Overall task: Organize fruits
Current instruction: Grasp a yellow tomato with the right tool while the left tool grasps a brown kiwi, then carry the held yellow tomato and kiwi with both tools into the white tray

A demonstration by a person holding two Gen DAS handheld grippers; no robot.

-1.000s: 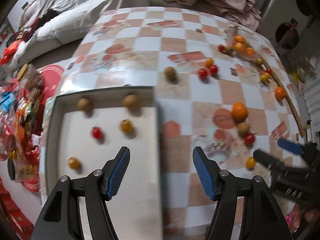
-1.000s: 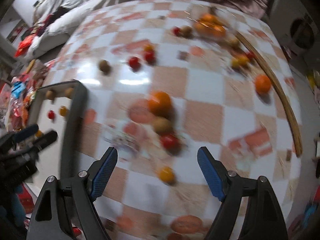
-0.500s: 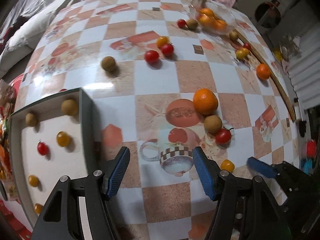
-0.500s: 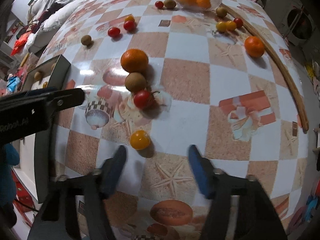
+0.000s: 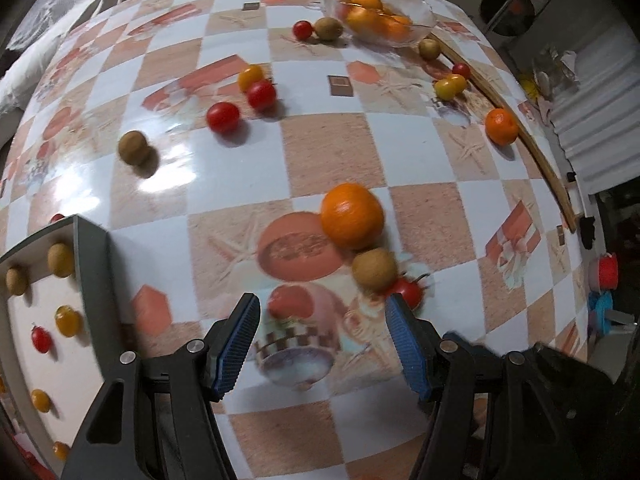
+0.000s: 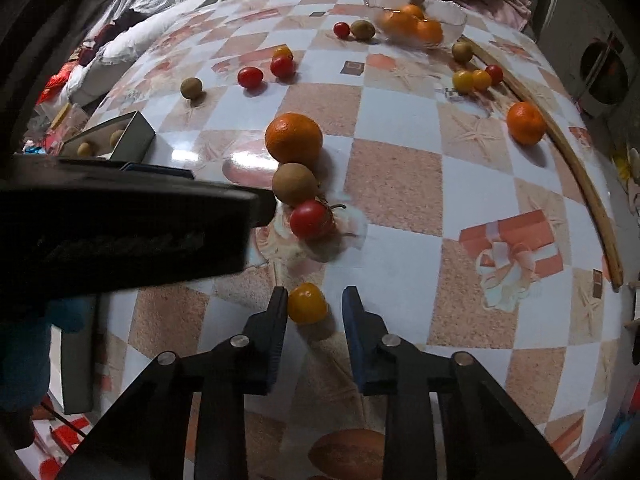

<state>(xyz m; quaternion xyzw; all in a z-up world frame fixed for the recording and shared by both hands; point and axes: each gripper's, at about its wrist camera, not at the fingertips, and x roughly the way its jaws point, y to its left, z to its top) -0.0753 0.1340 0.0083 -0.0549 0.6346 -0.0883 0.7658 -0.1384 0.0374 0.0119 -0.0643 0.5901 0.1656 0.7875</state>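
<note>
Fruits lie scattered on a checkered table. In the right wrist view my right gripper (image 6: 315,304) is open, its jaws narrowed around a yellow cherry tomato (image 6: 307,303) on the table; the left finger touches it. Beyond lie a red tomato (image 6: 311,219), a brown longan (image 6: 295,182) and an orange (image 6: 294,138). My left gripper (image 5: 322,320) is open and empty above the table, just short of the longan (image 5: 374,269), red tomato (image 5: 408,290) and orange (image 5: 351,216). A grey box (image 5: 94,280) at left holds several small fruits.
A glass bowl (image 5: 416,4) with oranges stands at the far side. More tomatoes (image 5: 223,117), a longan (image 5: 133,148) and an orange (image 5: 501,126) lie about. A wooden stick (image 5: 536,152) runs along the right edge. The left gripper's body (image 6: 120,232) blocks the right view's left.
My left gripper has swung right from over the box to the table's middle. My right gripper has come down to the yellow tomato and its jaws have narrowed around it.
</note>
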